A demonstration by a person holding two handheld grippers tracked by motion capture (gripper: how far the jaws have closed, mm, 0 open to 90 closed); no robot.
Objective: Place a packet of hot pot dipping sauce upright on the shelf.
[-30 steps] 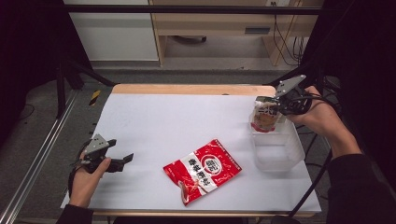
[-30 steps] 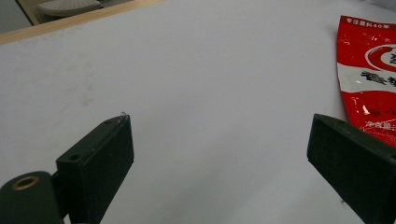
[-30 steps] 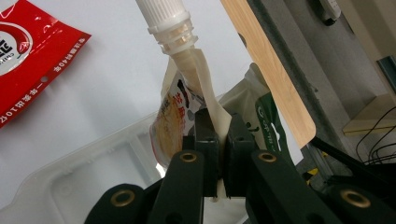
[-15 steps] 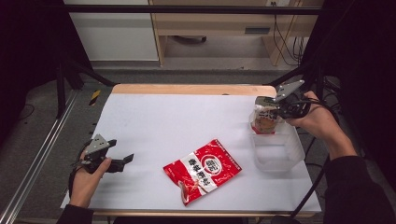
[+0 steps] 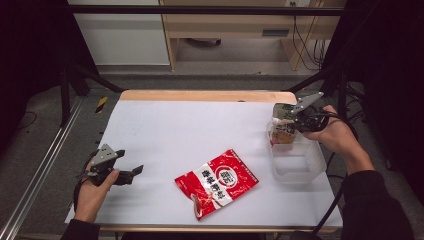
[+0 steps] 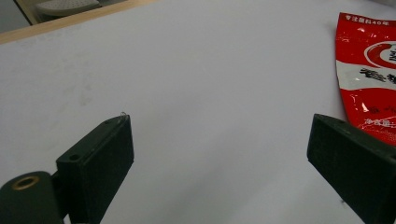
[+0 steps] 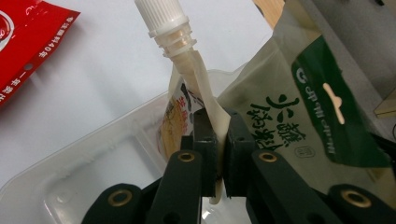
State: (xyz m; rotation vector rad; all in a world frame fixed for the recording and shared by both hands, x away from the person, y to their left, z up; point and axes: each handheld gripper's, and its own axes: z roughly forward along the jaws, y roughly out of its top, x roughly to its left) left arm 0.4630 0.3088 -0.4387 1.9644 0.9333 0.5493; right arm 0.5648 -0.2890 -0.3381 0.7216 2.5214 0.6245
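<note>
Two glossy soft pouches (image 7: 205, 107) pinched by right hand-held gripper (image 7: 217, 135), left hand-held gripper (image 6: 219, 154) spread.

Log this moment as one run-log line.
right tool: shut on spout pouch, over clear bin | left tool: open, holding nothing, over table | red packet: flat on table

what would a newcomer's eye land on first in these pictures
Most likely the bright red snack bag, lying flat on the white table near the front edge, the strongest colour in the scene. Next, at the table's right side, the right gripper is shut on a spouted pouch with a white cap, held over a clear plastic tray. The left gripper rests open at the front left.
</note>
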